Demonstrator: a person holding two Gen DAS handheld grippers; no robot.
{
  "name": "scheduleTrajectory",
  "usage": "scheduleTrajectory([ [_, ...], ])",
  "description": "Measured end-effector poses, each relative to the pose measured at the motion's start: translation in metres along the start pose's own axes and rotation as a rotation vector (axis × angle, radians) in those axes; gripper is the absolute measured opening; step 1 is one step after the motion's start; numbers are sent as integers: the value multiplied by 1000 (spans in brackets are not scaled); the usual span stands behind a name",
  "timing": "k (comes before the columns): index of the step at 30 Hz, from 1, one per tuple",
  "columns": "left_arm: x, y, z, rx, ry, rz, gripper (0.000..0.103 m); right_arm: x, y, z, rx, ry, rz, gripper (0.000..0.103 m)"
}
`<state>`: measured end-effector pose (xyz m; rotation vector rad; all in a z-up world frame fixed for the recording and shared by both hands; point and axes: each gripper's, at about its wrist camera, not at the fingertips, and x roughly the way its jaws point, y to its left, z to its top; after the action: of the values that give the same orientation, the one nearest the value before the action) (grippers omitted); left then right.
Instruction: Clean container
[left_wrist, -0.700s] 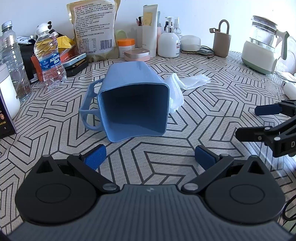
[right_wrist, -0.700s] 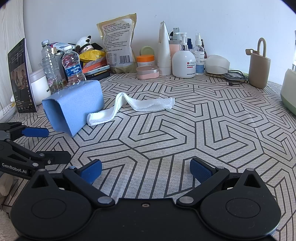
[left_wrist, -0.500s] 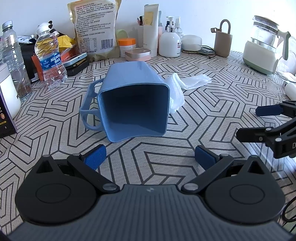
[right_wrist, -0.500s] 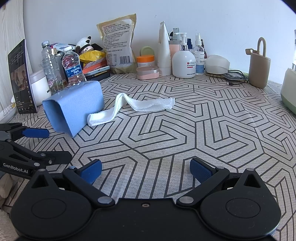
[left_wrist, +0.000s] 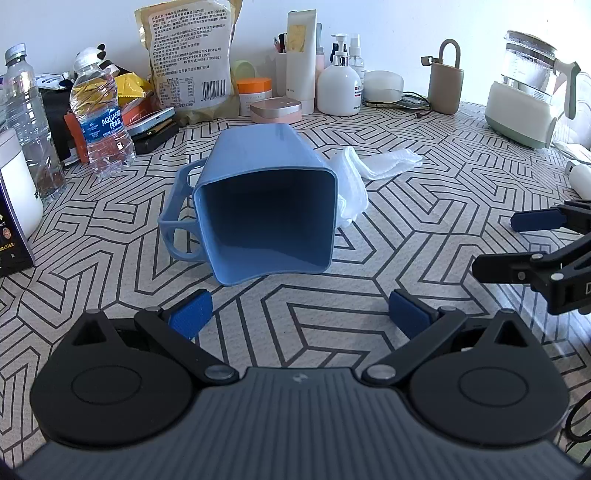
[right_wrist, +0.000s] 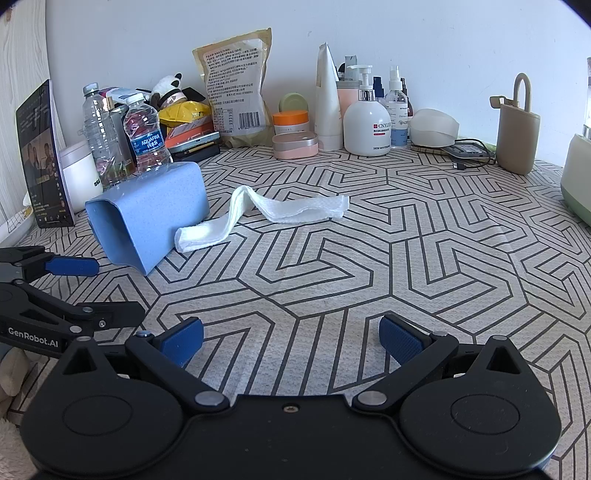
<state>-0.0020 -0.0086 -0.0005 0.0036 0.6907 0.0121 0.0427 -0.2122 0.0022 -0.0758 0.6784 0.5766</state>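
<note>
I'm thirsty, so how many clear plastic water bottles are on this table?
2. The labelled water bottle stands at back left, left of the blue container; the bare bottle stands further left. Clutter behind may hide more.

The container is plain pale blue, darker blue inside, and the cloth beside it is white. The tablecloth is beige with black geometric line bands. Both the left gripper and the right gripper are black with 2 dark blue textured pads each
</note>
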Motion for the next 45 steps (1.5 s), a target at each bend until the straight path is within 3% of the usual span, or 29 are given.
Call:
scheduleTrajectory([
  [21,0,1,1,-7,5,-6,103,1,2,0,-1,0,0,103],
  [30,0,1,1,-8,5,-5,103,7,15,2,-79,42,-44,103],
  [33,-1,1,1,-7,4,-5,103,2,15,8,-95,47,-21,102],
  [43,-29,12,10,12,-79,-33,103,-21,9,64,-190,-77,101,102],
  [44,-31,15,12,13,-93,-30,103,-18,8,67,-201,-79,122,92],
  [45,-34,17,12,16,-111,-28,103,-14,8,70,-207,-76,140,71],
])
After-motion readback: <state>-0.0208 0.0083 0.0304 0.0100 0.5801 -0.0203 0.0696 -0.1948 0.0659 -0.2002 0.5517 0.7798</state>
